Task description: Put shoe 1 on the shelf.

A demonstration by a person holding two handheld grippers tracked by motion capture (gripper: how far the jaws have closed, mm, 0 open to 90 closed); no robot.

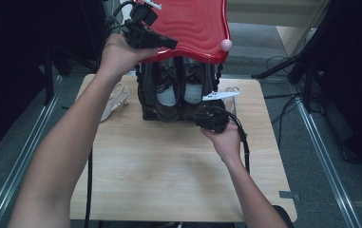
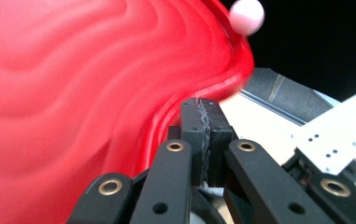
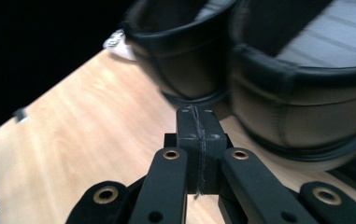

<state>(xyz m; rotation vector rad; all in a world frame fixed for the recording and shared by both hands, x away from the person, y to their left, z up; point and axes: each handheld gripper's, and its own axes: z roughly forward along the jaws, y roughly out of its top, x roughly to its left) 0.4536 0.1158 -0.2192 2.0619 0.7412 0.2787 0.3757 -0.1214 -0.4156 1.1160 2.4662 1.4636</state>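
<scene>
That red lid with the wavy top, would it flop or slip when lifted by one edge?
The red lid probably stays stiff: it holds its shape though the left gripper pinches only its rim. Its glossy surface looks slippery. Held off-centre, it may tilt.

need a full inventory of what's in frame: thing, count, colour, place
lid: 1, red, wavy, raised over the shoes at the table's far edge
knob: 1, pale pink, on the lid's right corner
shoes: 2, black, side by side under the lid
pale item: 1, whitish, left of the shoes, too unclear to name
table: 1, light wood, centre
left gripper: 1, black, jaws shut at the lid's rim
right gripper: 1, black, jaws shut with nothing between them, beside the shoes
forearms: 2, reaching in from the bottom
</scene>
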